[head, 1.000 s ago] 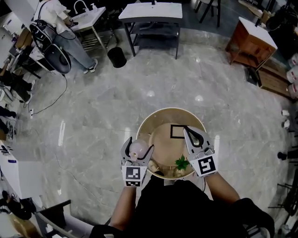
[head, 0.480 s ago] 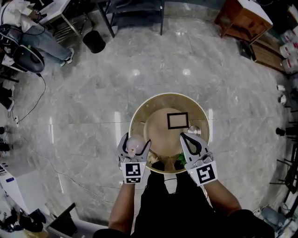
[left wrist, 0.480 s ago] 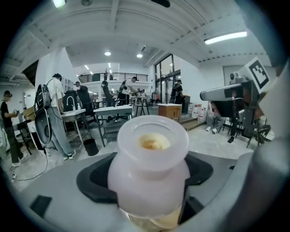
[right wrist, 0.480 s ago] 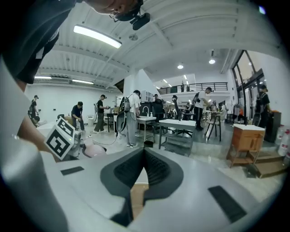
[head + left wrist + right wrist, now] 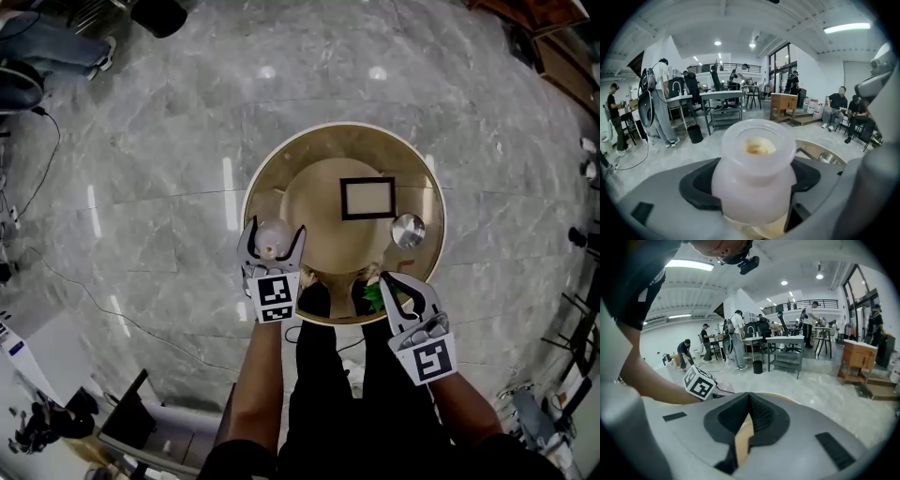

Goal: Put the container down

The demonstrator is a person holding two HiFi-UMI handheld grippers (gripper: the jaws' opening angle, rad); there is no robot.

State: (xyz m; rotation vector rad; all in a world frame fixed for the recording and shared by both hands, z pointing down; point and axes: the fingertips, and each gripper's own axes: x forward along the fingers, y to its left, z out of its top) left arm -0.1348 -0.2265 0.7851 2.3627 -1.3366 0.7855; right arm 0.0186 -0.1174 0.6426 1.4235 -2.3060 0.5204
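Observation:
A translucent white container (image 5: 273,240) with a wide round mouth sits between the jaws of my left gripper (image 5: 274,232), which is shut on it. It hangs over the left front rim of the round wooden table (image 5: 281,159); I cannot tell whether it touches the wood. In the left gripper view the container (image 5: 757,178) fills the middle and shows something yellowish inside. My right gripper (image 5: 387,279) is at the table's near edge with its jaws shut and nothing in them. In the right gripper view its tips (image 5: 749,399) meet over the wood.
On the table lie a black rectangular frame (image 5: 367,197), a small metal bowl (image 5: 408,230) and a green sprig (image 5: 373,293) by the near edge. Grey marble floor surrounds the table. Several people, desks and a wooden cabinet (image 5: 855,359) stand far off.
My right gripper has drawn back from over the table to its near edge. The left gripper keeps the container at the left front rim. The head view has tipped further down.

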